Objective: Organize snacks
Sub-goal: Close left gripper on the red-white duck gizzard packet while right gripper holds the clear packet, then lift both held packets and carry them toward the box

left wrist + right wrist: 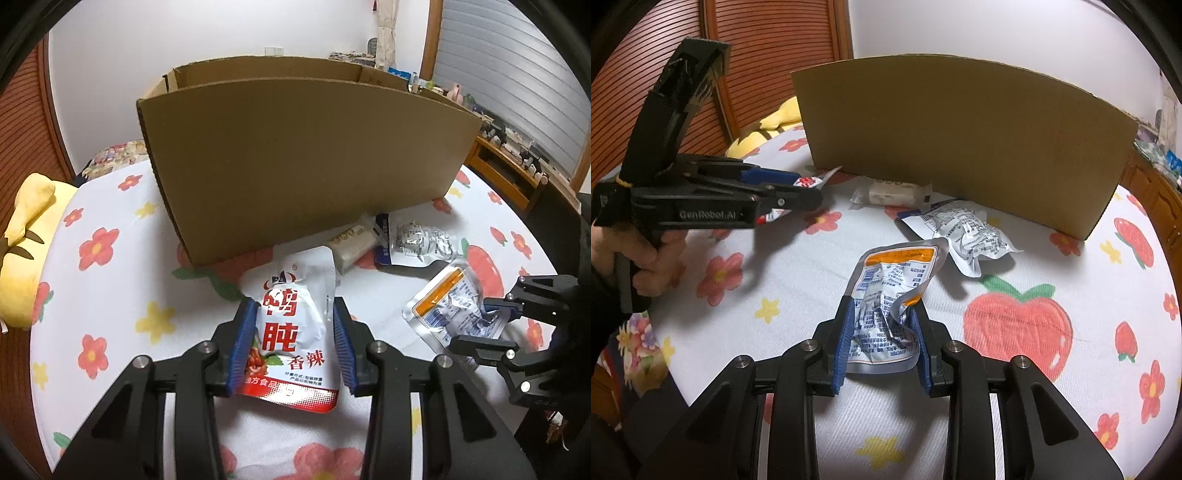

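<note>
Pick-up stage, both hands loaded. The left gripper has its jaws clamped on a white-and-red glossy plastic snack pouch with big red characters; the blue pads press its two side edges, and the pouch sticks out forward between them. From the right wrist view the same gripper sits raised above the bed with the pouch tip poking out, so it looks lifted clear, not resting.

The right gripper has its jaws clamped on a crumpled silver foil pouch with an orange top band. The far end of that pouch seems to lie on or just above the white bedspread printed with red flowers and strawberries; can't tell whether it is off the surface.

Destination is likely the tall open-topped brown cardboard box standing on the bed just behind the snacks. Two items are left loose at its base: a small white wrapped bar touching or nearly touching the box wall, and a silver-and-blue foil pouch just beside it.

Next move, as I judge it: raise each pouch above the near box wall, carry it over the rim, then release inside. The wall is high, so both need real lift first; a dangling pouch could catch the rim. Then return for the two loose items.
</note>
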`<control>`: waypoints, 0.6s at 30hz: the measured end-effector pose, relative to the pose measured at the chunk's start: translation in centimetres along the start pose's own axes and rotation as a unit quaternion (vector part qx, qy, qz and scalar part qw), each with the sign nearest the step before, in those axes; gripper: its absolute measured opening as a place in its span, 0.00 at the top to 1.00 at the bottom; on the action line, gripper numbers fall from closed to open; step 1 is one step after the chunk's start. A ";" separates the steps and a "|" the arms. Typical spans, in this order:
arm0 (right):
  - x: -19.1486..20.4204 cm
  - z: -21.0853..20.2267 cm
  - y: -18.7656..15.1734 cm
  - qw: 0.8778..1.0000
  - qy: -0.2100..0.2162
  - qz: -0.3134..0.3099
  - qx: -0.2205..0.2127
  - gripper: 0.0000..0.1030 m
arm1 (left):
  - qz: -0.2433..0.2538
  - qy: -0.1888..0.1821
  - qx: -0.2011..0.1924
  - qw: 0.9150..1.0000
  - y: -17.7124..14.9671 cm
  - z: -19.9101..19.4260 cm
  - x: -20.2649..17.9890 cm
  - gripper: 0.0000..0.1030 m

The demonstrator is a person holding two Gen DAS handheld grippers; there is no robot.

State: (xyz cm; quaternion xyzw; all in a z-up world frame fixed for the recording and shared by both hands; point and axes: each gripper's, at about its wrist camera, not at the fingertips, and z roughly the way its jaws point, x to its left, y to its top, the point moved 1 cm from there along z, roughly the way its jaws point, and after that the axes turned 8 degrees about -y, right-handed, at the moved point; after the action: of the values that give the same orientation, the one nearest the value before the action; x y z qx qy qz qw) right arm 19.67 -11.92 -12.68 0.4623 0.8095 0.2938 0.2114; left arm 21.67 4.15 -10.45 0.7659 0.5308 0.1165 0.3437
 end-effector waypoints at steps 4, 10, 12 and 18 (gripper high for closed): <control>0.0 0.0 0.0 1.000 0.000 0.000 0.000 0.72 | 0.000 -0.005 -0.006 1.000 -0.1 -0.7 -0.3 0.61; 0.1 -0.1 0.0 1.000 -0.001 0.000 -0.001 0.73 | 0.000 -0.016 -0.019 1.000 -0.2 -1.4 -1.7 0.61; 0.0 -0.1 0.0 1.000 0.001 0.002 -0.002 0.74 | -0.002 -0.020 -0.024 1.000 -0.3 -1.7 -2.0 0.61; -0.1 -0.4 -0.1 1.000 0.002 0.005 -0.011 0.76 | -0.002 -0.023 -0.032 0.999 -0.5 -2.2 -2.8 0.61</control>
State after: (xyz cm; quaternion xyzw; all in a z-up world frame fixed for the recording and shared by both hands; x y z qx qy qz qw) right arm 19.45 -12.20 -12.49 0.4633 0.8044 0.3043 0.2137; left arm 18.96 2.60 -8.62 0.7559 0.5201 0.1153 0.3806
